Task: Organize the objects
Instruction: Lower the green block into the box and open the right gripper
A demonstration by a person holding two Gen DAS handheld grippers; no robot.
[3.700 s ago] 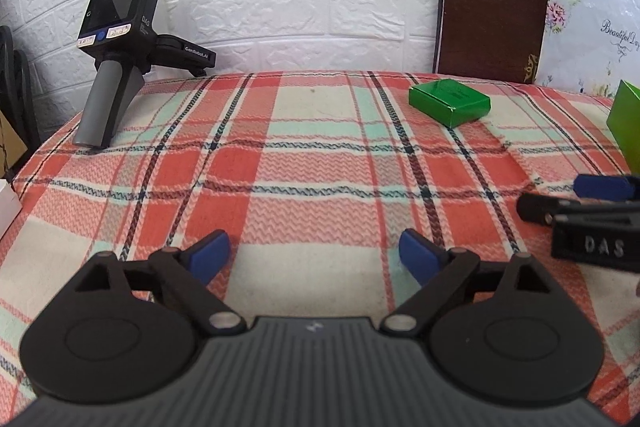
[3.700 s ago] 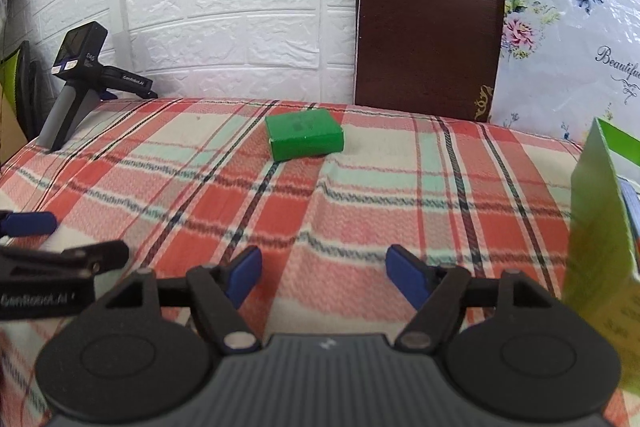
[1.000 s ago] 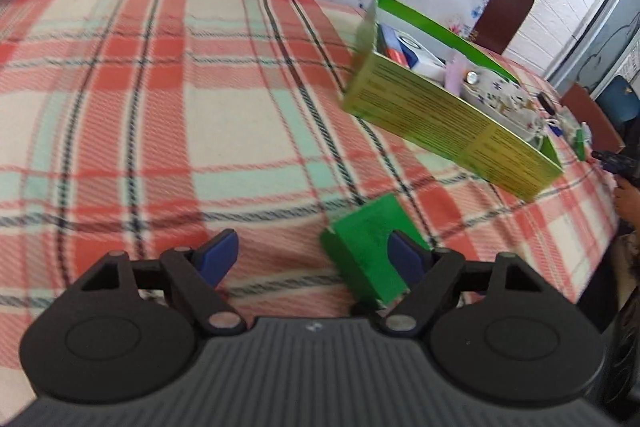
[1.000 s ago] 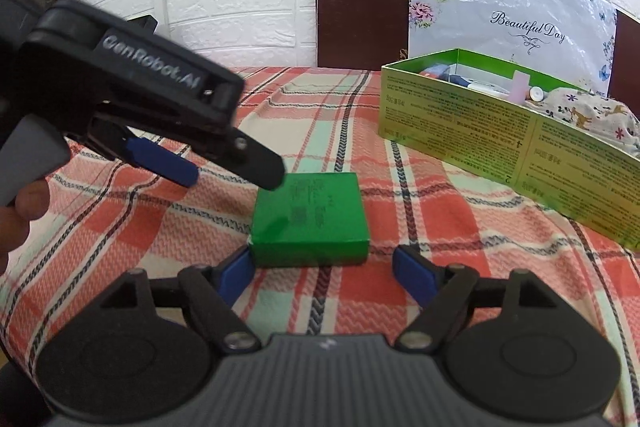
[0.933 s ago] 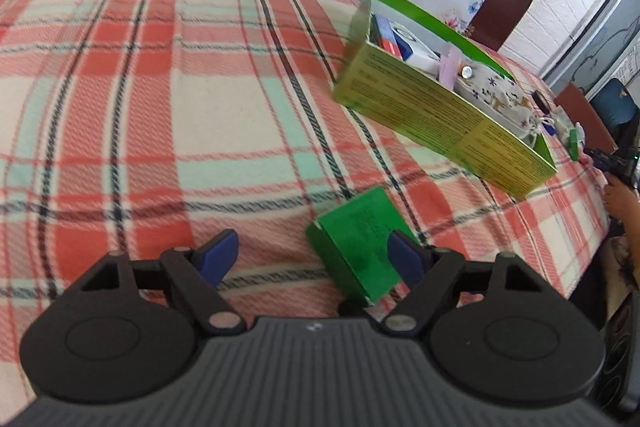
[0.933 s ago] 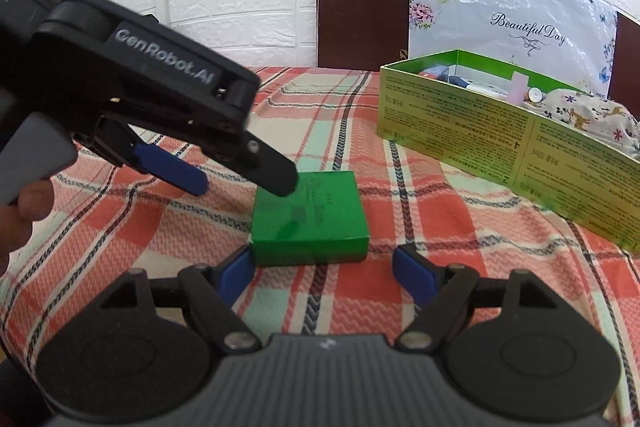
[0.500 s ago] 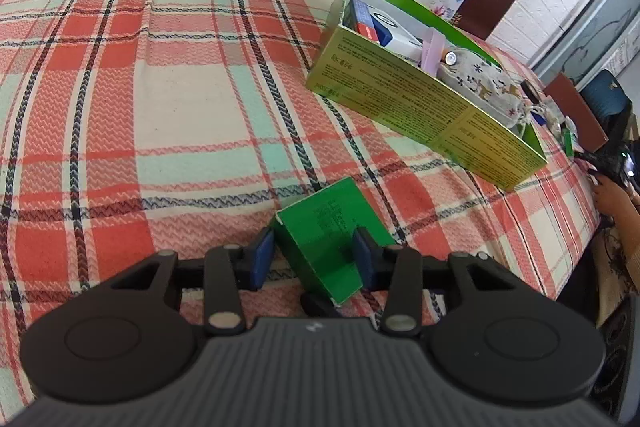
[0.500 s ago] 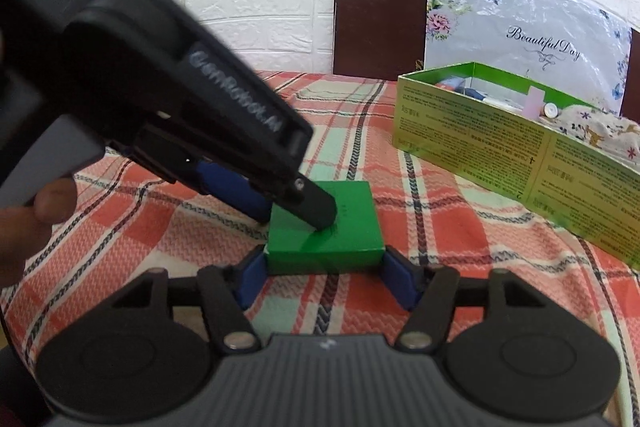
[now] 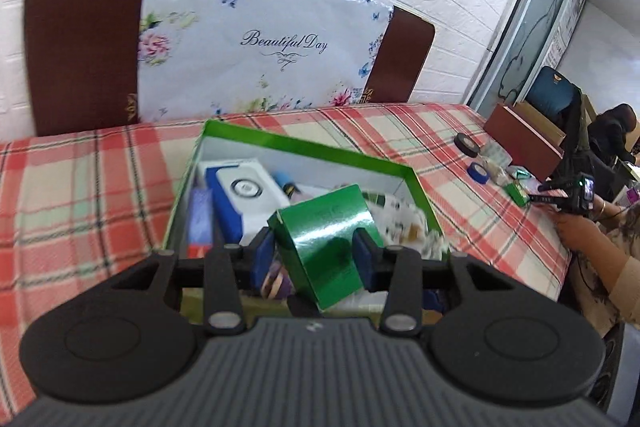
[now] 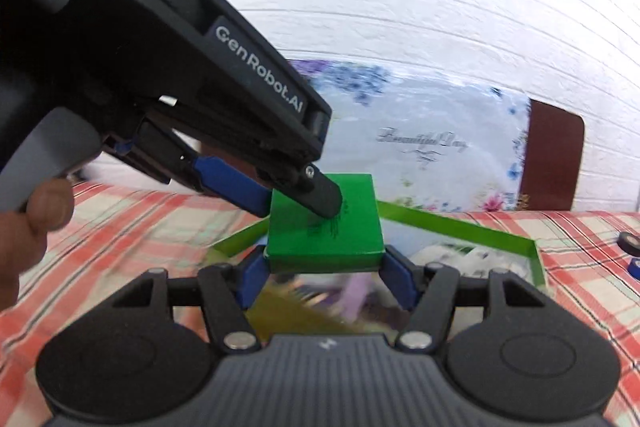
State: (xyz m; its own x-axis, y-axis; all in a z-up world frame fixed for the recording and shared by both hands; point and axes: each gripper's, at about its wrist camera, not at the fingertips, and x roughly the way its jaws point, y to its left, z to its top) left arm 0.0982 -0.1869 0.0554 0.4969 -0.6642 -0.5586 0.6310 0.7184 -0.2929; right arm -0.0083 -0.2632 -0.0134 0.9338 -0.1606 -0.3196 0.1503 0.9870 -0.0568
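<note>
A small glossy green box (image 9: 328, 247) hangs in the air, tilted, above a large open green carton (image 9: 304, 147). My left gripper (image 9: 314, 259) is shut on two of its sides, blue pads pressed against it. My right gripper (image 10: 324, 275) is shut on the same small green box (image 10: 324, 227) from the near edge. In the right wrist view my left gripper (image 10: 296, 199) comes in from the upper left, one finger lying over the box top. The carton (image 10: 460, 227) holds a blue-and-white pack (image 9: 240, 195) and several small items.
The table wears a red plaid cloth (image 9: 80, 195). Two brown chair backs (image 9: 80, 39) and a floral bag (image 9: 256, 39) stand behind against the white wall. Tape rolls (image 9: 468, 143) lie at the right, where another person's hand (image 9: 580, 231) holds a device.
Both grippers closed on the small green box where it lay on the cloth. They then lifted it and carried it over the open carton.
</note>
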